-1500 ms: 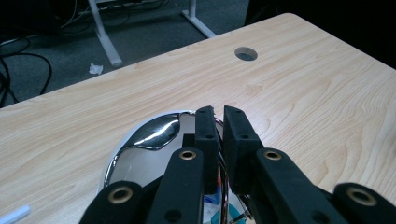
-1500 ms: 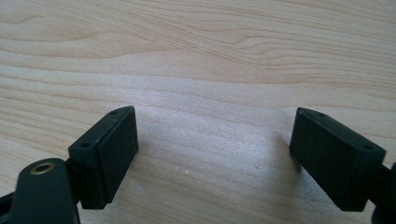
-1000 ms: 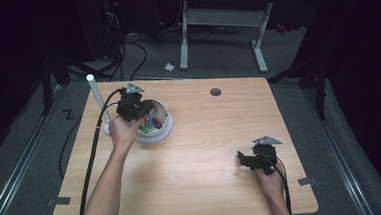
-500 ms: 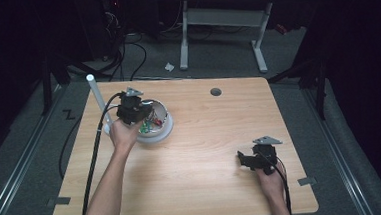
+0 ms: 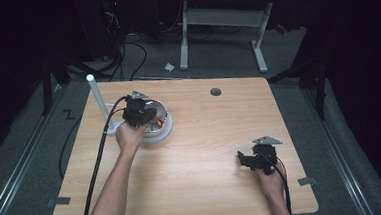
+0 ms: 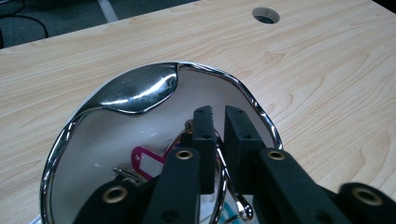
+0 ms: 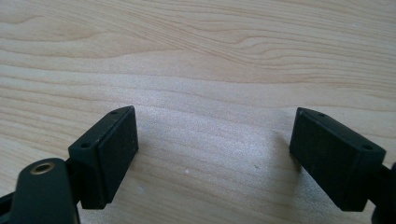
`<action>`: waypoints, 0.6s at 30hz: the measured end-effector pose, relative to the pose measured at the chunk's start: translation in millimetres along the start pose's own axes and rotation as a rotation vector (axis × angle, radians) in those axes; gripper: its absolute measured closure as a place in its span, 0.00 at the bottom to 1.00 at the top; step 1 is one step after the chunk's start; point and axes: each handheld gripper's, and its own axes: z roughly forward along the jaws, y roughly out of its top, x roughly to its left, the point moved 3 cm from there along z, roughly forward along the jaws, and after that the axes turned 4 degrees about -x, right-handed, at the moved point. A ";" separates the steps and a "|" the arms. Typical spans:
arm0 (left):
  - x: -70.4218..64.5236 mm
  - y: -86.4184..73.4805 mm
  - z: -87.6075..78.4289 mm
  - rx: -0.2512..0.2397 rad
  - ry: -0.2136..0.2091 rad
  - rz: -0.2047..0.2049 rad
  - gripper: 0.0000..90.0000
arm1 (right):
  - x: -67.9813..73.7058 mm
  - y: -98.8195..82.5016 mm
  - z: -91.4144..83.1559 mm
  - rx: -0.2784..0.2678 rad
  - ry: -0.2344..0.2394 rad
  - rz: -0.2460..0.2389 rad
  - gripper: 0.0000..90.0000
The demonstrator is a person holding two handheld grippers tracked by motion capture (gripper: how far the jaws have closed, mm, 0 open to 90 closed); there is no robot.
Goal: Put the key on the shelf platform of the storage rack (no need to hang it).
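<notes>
Pale wood table point(image 5: 196, 152), dark room (cables behind), left tool point(image 6: 218, 122) just parting over key ring point(image 6: 224, 179), right tool point(image 7: 212, 154) wide open.

A chrome-rimmed white bowl point(image 5: 164, 130) sits at the left of the light wooden tabletop point(image 5: 205, 136); a pink key tag point(image 6: 145, 162) and metal key rings point(image 6: 229, 186) lie in it.

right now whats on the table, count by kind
grippers: 2, left gripper dipped into the bowl, right gripper open over bare wood
bowls: 1, shiny-rimmed bowl
pink key tags: 1, pink key tag in the bowl
metal rings: 1, metal ring between the left jaws
white posts: 1, white post
total: 6
</notes>
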 end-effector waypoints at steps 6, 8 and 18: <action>0.1 -0.8 -3.6 -0.007 -0.006 -0.016 0.69 | 0.0 0.0 0.0 0.000 0.000 0.000 0.17; -0.1 -0.4 -5.7 -0.006 -0.015 -0.015 0.63 | 0.0 0.0 0.0 0.000 0.000 0.000 0.17; -5.3 7.6 -31.0 -0.055 -0.015 -0.002 0.53 | 0.0 0.0 0.0 0.000 0.000 0.000 0.17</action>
